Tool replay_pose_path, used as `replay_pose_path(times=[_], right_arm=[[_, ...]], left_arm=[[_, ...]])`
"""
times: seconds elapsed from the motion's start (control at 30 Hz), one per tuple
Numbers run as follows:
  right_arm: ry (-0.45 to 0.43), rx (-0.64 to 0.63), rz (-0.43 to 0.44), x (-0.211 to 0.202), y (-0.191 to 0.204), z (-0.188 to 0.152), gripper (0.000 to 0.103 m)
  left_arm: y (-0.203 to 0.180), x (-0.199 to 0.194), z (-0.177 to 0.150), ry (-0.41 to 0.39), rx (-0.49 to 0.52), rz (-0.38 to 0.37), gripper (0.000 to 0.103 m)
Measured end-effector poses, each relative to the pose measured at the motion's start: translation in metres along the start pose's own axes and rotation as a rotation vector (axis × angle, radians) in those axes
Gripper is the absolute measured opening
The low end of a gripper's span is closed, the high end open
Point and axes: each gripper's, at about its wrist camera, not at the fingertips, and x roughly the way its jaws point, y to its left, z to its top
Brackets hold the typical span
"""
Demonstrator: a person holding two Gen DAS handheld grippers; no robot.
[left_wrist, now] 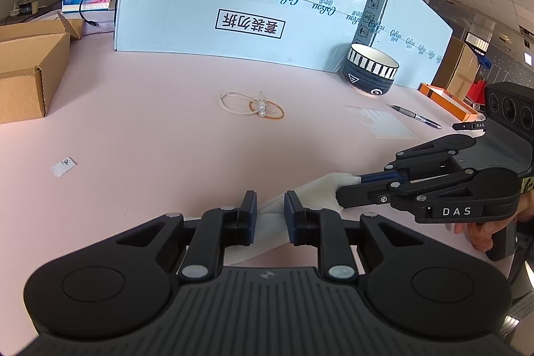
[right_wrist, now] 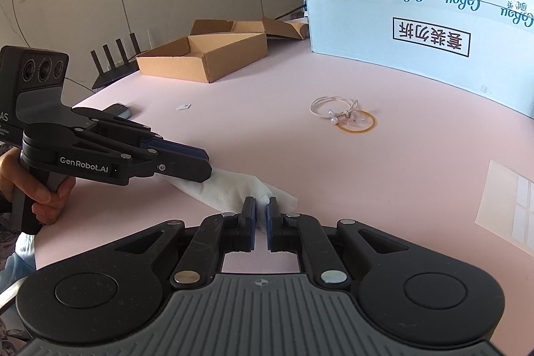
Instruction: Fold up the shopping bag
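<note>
Left wrist view: the left gripper (left_wrist: 270,206) pinches one end of the rolled-up white shopping bag (left_wrist: 320,189), which lies low over the pink table (left_wrist: 167,139); at its other end, to the right, the right gripper (left_wrist: 347,194) has its jaws clamped on it

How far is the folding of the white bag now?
Done: the white bag is already a narrow strip on the pink table. In hand: left gripper and right gripper each pinch one end. Left: folding it shorter, probably.
</note>
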Motion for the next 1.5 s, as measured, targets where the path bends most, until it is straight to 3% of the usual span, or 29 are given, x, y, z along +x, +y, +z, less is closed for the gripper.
replay_pose_path(times=[0.17, 0.27, 0.3, 0.33, 0.4, 0.6, 0.67, 0.73, 0.8, 0.93, 1.03, 1.2, 1.37, 1.5], right_arm=[[-0.006, 0.079, 0.060, -0.002, -0.014, 0.002, 0.008], [-0.015, 0.079, 0.052, -0.004, -0.013, 0.003, 0.012], [-0.018, 0.058, 0.035, -0.004, -0.010, 0.004, 0.018], [-0.018, 0.032, -0.001, -0.005, -0.006, 0.004, 0.033], [-0.015, -0.004, -0.077, -0.005, -0.002, 0.005, 0.043], [-0.142, 0.014, -0.115, -0.034, -0.008, 0.015, 0.039], [-0.187, 0.011, -0.118, -0.046, -0.006, 0.019, 0.030], [-0.229, 0.034, -0.084, -0.055, -0.003, 0.022, 0.007], [-0.248, 0.023, -0.035, -0.056, 0.004, 0.022, 0.007], [-0.141, 0.006, 0.046, -0.028, 0.019, 0.019, 0.007], [-0.086, -0.005, 0.059, -0.011, 0.024, 0.017, 0.007], [-0.015, -0.042, -0.034, 0.006, 0.019, 0.015, 0.006], [-0.003, -0.041, -0.067, 0.005, 0.008, 0.011, 0.005], [0.008, -0.136, -0.105, 0.007, 0.020, 0.009, 0.006]], left_arm=[[0.001, 0.000, 0.000, 0.001, -0.001, 0.000, 0.017], [0.002, 0.000, 0.000, 0.001, -0.005, -0.002, 0.017], [0.002, 0.000, 0.000, 0.001, -0.005, -0.002, 0.017], [0.002, 0.000, 0.000, 0.002, -0.004, -0.001, 0.017], [0.002, 0.000, 0.000, 0.002, -0.005, -0.002, 0.017], [0.004, 0.001, 0.000, 0.003, -0.012, -0.007, 0.017], [0.003, 0.001, 0.000, 0.003, -0.009, -0.006, 0.017], [0.003, 0.001, 0.000, 0.002, -0.008, -0.005, 0.017], [0.003, 0.001, 0.000, 0.002, -0.008, -0.005, 0.017], [0.002, 0.001, 0.000, 0.002, -0.004, -0.001, 0.017], [0.002, 0.001, 0.001, 0.002, -0.002, 0.000, 0.017], [0.001, 0.001, 0.000, 0.002, -0.002, -0.001, 0.017], [0.002, 0.001, 0.001, 0.002, -0.007, -0.005, 0.017], [0.000, 0.000, 0.001, 0.000, 0.003, 0.003, 0.017]])
